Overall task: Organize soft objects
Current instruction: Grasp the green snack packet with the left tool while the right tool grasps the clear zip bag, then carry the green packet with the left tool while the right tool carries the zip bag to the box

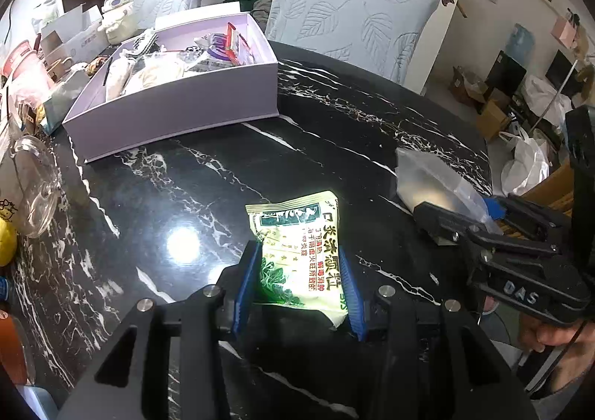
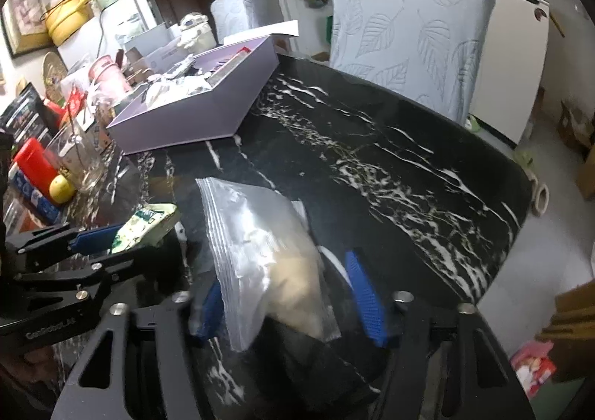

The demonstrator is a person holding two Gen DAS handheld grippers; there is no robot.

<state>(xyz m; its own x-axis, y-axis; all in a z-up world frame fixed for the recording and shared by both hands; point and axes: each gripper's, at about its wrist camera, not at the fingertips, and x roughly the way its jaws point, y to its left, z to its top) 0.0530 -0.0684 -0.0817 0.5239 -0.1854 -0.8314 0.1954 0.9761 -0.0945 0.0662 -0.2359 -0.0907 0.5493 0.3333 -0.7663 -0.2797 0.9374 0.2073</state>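
The green herbal sachet (image 1: 301, 252) sits clamped between the left gripper's (image 1: 301, 271) pads; the right gripper's (image 2: 293, 293) loosened jaws straddle a clear zip bag (image 2: 260, 252).

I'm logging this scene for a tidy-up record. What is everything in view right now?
Sachet: one, pale green with printed text, between the left gripper's blue pads.
Zip bag: one, clear with beige contents, between the right gripper's pads, which do not visibly press it.
Storage box: one, lilac, far left of the table, full of small packets.
Table: one, black marble with white veins.
Chairs: two, pale blue leaf-pattern covers, behind the table.
Glass cup: one, clear, left edge.
Yellow ball: one, beside the cup.
Left gripper: black, shut on the sachet.
Right gripper: black, jaws apart.
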